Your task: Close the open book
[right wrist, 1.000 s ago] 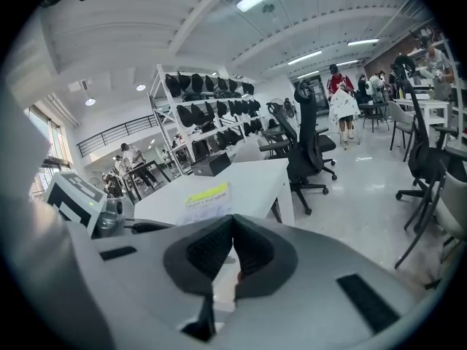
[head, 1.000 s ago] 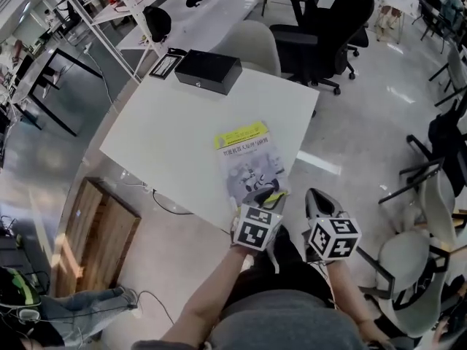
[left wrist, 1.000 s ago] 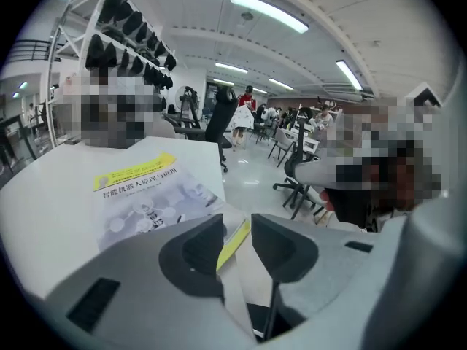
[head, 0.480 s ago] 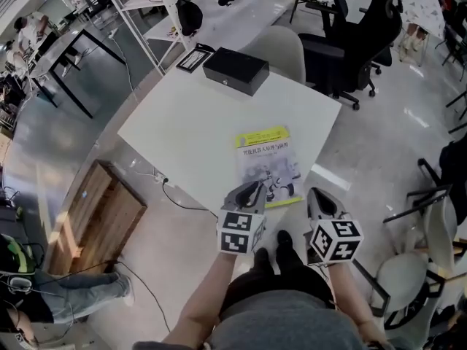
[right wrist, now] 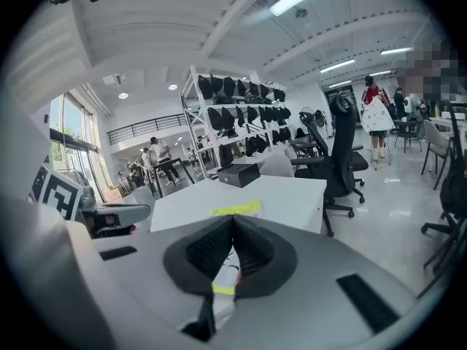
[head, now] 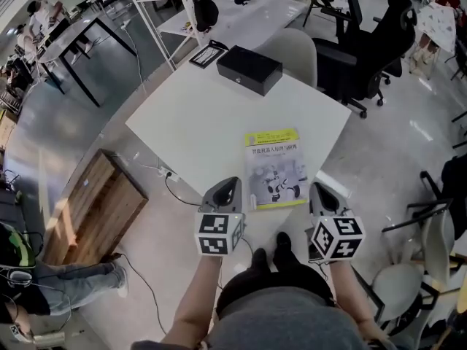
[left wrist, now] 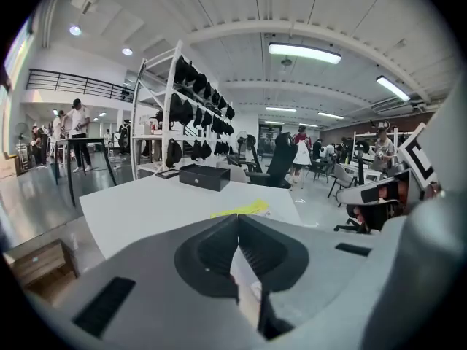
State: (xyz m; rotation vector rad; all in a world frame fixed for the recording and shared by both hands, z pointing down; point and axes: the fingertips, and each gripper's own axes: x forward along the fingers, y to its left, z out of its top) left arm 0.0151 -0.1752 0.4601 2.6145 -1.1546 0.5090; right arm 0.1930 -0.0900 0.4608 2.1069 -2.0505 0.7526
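The book (head: 276, 168) lies closed and flat on the white table (head: 190, 115) near its front edge, cover up, with a yellow band at the top. My left gripper (head: 232, 183) hangs just off the table's near edge, left of the book, jaws shut on nothing. My right gripper (head: 315, 188) is at the book's right near corner, also shut and empty. In the left gripper view the left gripper (left wrist: 238, 221) points across the table, with the book (left wrist: 244, 210) just beyond its tips. In the right gripper view the book (right wrist: 235, 210) lies ahead of the right gripper (right wrist: 232, 221).
A black box (head: 249, 69) and a small black tray (head: 207, 55) sit at the table's far edge. A white chair (head: 292, 49) and a black office chair (head: 372, 49) stand behind. A wooden crate (head: 91, 210) sits on the floor to the left, and a cable (head: 179, 192) hangs there.
My left gripper has drawn back off the book's near edge, moved left and shut its jaws. The right gripper has shifted only slightly. The book stays closed on the table.
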